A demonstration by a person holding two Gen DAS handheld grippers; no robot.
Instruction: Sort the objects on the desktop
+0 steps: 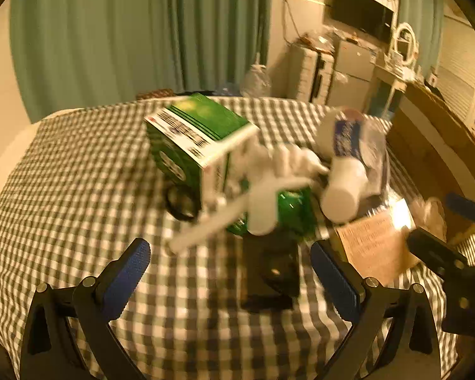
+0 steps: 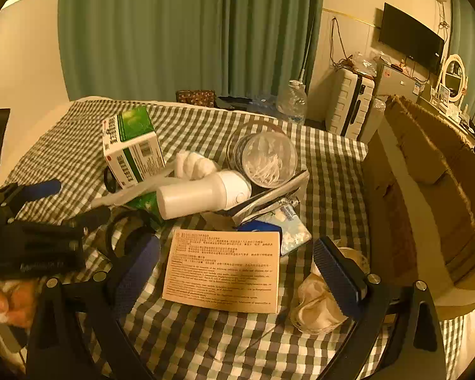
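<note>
A pile of desktop objects lies on the checked tablecloth: a green and white box, a white bottle on its side, a clear round tub of white sticks, a printed paper leaflet, a blue and white packet and a crumpled cream cloth. My right gripper is open over the leaflet. My left gripper is open and empty, just short of a black object before the green box and white bottle. The left wrist view is blurred.
A tall cardboard box stands at the table's right edge. A black tape ring lies beside the left gripper in the right wrist view. Green curtains, a suitcase and a water bottle stand behind the table.
</note>
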